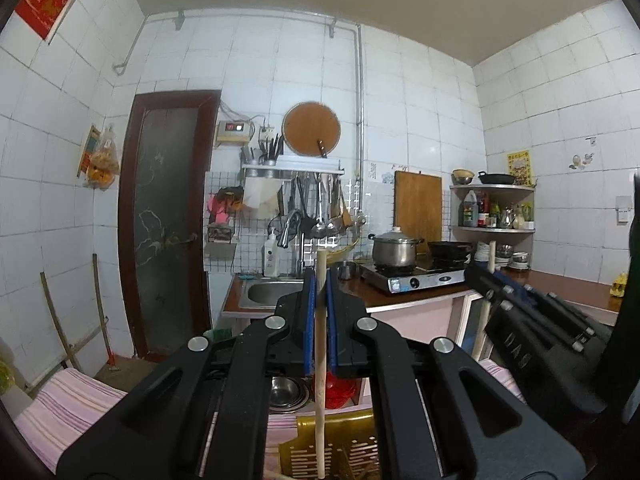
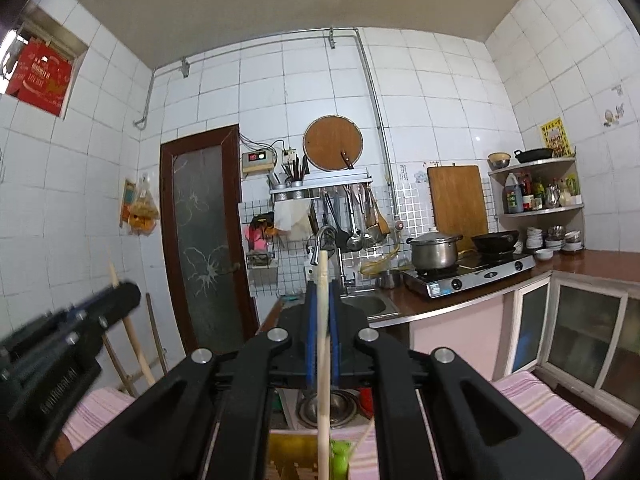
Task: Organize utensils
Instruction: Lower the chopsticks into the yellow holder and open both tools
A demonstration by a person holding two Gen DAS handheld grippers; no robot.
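My left gripper (image 1: 320,282) is shut on a pale wooden chopstick (image 1: 320,380). The stick stands upright between the blue pads, its top poking above them. Its lower end hangs over a yellow slotted basket (image 1: 340,450). My right gripper (image 2: 322,290) is likewise shut on a second upright wooden chopstick (image 2: 323,392). Under it lie the basket (image 2: 282,450) and a green item (image 2: 340,456). The right gripper (image 1: 520,320) with its chopstick (image 1: 482,320) appears at the right of the left wrist view. In the right wrist view the left gripper (image 2: 76,332) shows blurred at the left, holding its stick (image 2: 138,354).
Both grippers point level at a kitchen counter with a sink (image 1: 272,292), a stove with a steel pot (image 1: 394,250) and a wok (image 2: 496,240). Utensils hang on a wall rack (image 1: 316,208). A pink striped cloth (image 1: 68,404) covers the near surface. Metal bowls (image 1: 286,394) sit below.
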